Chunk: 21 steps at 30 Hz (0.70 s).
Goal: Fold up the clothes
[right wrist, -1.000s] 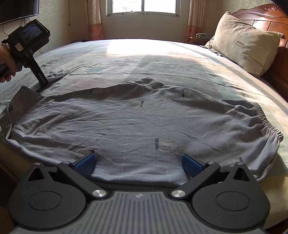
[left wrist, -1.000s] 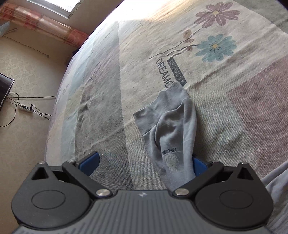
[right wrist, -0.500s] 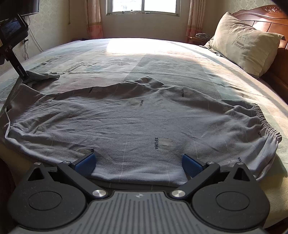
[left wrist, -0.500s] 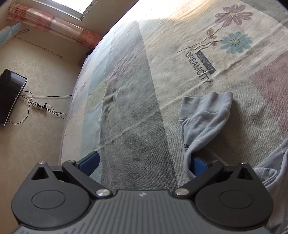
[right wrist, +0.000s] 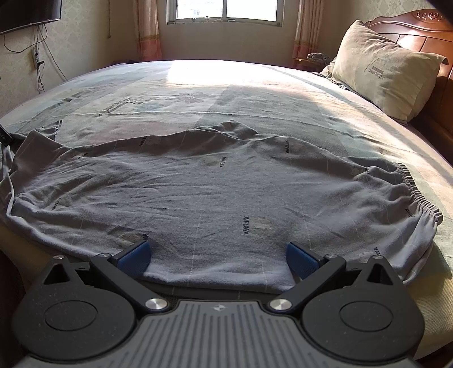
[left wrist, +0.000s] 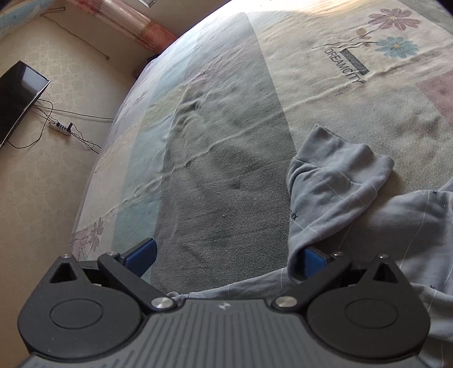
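A grey garment [right wrist: 226,184] printed "XIFUWA" lies spread across the bed, its elastic band [right wrist: 410,184] at the right. My right gripper [right wrist: 218,256] is open at the garment's near edge, with the cloth lying between its blue fingers [right wrist: 136,254]. In the left wrist view, the garment's crumpled cuffed end [left wrist: 334,186] lies on the bedsheet. My left gripper [left wrist: 226,257] is open, and a fold of the cloth drapes over its right finger [left wrist: 311,260]. The left finger [left wrist: 141,253] is bare above the sheet.
The flowered bedsheet [left wrist: 226,141] reads "DREAMCITY". A pillow [right wrist: 382,70] leans on the wooden headboard [right wrist: 424,31] at the far right. Left of the bed are a wall TV [left wrist: 17,96], a power strip [left wrist: 59,127] and cables. A window [right wrist: 226,11] is beyond the bed.
My left gripper has moved left toward the bed's edge, dragging the cuffed end with it and leaving the right view almost entirely. The right gripper has stayed in place.
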Each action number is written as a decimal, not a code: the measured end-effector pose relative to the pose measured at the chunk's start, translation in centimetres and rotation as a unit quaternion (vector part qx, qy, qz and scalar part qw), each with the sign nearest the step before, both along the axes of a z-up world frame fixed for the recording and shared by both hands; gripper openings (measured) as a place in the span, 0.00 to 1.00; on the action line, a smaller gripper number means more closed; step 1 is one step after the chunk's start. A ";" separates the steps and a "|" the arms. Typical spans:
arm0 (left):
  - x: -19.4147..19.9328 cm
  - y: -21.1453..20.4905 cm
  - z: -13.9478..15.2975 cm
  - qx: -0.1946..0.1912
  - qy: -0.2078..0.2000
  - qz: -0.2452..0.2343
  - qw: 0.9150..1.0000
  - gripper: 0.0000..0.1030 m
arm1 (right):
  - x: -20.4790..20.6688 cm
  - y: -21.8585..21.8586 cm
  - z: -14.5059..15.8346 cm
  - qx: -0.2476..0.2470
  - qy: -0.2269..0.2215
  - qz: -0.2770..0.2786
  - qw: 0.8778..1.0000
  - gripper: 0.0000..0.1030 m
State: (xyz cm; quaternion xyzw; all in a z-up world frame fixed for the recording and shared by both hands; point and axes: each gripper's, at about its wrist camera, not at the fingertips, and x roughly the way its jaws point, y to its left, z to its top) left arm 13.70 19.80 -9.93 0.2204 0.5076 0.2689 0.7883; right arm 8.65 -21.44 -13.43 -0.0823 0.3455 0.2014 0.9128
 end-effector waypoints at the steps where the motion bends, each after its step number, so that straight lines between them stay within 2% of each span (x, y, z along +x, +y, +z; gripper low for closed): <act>1: -0.4 0.0 0.0 -0.002 -0.008 0.005 1.000 0.99 | 0.0 0.0 0.0 0.000 0.000 0.000 1.000 1.00; 7: -3.1 -0.1 2.0 0.001 -0.062 0.014 0.998 0.99 | 0.0 0.2 0.0 -0.002 0.000 -0.001 1.000 1.00; 11: -4.9 1.1 3.6 0.002 -0.094 0.036 0.995 0.99 | 0.0 0.2 0.0 -0.003 0.000 -0.002 1.000 1.00; 14: -6.5 2.1 3.4 -0.003 -0.096 0.052 0.994 0.99 | 0.1 0.2 0.0 -0.004 0.000 -0.001 1.000 1.00; 21: -9.7 3.5 0.6 -0.036 -0.080 0.086 0.992 0.99 | 0.2 0.3 0.1 -0.006 0.002 -0.004 1.000 1.00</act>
